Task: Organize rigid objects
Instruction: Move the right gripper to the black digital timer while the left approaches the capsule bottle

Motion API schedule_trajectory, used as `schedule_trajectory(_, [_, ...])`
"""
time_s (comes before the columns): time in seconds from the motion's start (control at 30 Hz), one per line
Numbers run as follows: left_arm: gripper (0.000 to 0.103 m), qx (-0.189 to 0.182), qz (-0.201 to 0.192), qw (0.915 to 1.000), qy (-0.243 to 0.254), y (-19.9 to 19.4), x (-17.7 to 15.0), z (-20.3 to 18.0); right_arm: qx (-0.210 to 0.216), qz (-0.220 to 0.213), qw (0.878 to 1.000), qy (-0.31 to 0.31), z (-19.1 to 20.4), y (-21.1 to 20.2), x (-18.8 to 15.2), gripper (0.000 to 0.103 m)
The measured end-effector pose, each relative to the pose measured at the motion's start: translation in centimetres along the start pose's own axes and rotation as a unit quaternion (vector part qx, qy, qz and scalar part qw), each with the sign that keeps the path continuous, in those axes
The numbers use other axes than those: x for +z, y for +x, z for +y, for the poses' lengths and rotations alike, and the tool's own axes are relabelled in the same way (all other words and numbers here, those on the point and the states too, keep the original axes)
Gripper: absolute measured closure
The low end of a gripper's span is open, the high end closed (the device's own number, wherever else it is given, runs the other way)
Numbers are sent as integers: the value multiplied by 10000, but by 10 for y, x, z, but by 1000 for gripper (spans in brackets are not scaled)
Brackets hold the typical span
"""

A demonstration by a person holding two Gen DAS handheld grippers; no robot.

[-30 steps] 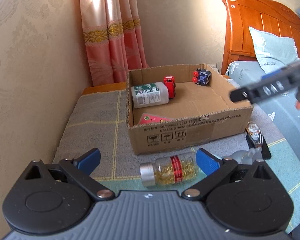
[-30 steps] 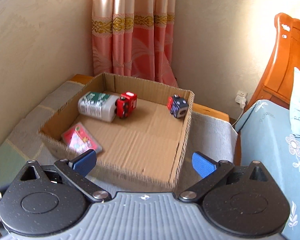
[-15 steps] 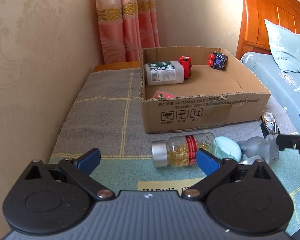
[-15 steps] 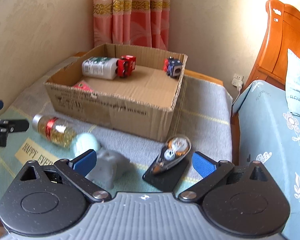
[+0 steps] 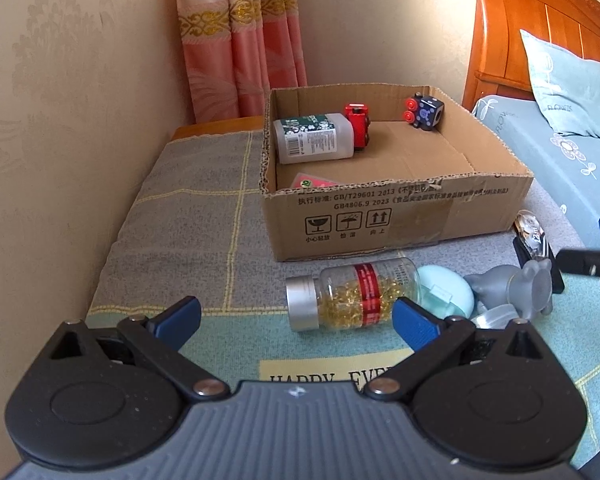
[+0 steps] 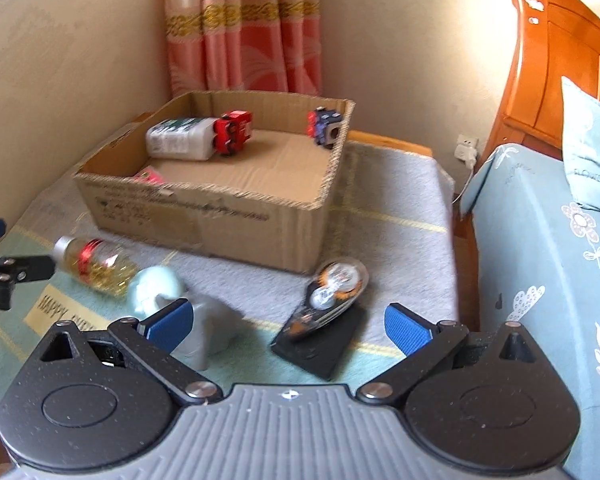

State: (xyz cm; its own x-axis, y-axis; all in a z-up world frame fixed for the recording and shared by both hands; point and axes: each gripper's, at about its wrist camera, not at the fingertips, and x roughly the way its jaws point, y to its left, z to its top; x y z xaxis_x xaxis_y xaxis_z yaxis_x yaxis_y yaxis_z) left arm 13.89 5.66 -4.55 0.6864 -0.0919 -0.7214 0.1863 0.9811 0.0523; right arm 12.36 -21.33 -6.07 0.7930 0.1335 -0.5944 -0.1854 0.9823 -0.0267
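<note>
An open cardboard box [image 5: 396,216] [image 6: 204,216] holds a white bottle [image 5: 314,141] [image 6: 180,144], a red toy car [image 5: 358,124] [image 6: 233,139], a dark cube toy [image 5: 425,112] [image 6: 325,127] and a pink packet [image 5: 312,181]. In front of it lie a clear capsule bottle [image 5: 352,294] [image 6: 96,264], a mint egg-shaped case [image 5: 444,290] [image 6: 156,286], a grey bear figure [image 5: 516,288] [image 6: 210,330] and a correction-tape dispenser [image 6: 332,284] on a black card [image 6: 320,348]. My left gripper [image 5: 296,316] is open, just short of the capsule bottle. My right gripper [image 6: 284,322] is open above the bear and the dispenser.
The items rest on a grey-and-teal checked cloth [image 5: 188,224] over a small table against a beige wall. Pink curtains [image 5: 244,40] hang behind. A wooden bed [image 6: 560,60] with blue bedding [image 6: 540,260] borders the right side. A wall plug [image 6: 466,148] sits by the bed.
Both grippers have drawn back from over the box and dropped toward the loose items in front of it. Both stay open. No object has moved.
</note>
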Motion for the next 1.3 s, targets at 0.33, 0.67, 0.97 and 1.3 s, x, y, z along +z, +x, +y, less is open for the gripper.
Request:
schedule_trajectory(0.33, [2,-19,124,9999,57,11,3,-5,-194,401,9979,-470,-32,33,-17,0])
schedule_trajectory(0.67, [2,36,283,9995,153,24,8,-13,-35,572,9946,-866,-42,50,-22,0])
schedule_trajectory(0.97, [2,124,359,9991,192,27,11,-15,368,435,9911,-1201,-38,65,-4,0])
schedule_trajectory(1.3, [2,192,406,9988,197,28,14,-16,820,477,9872,-1284,-50,94,12,0])
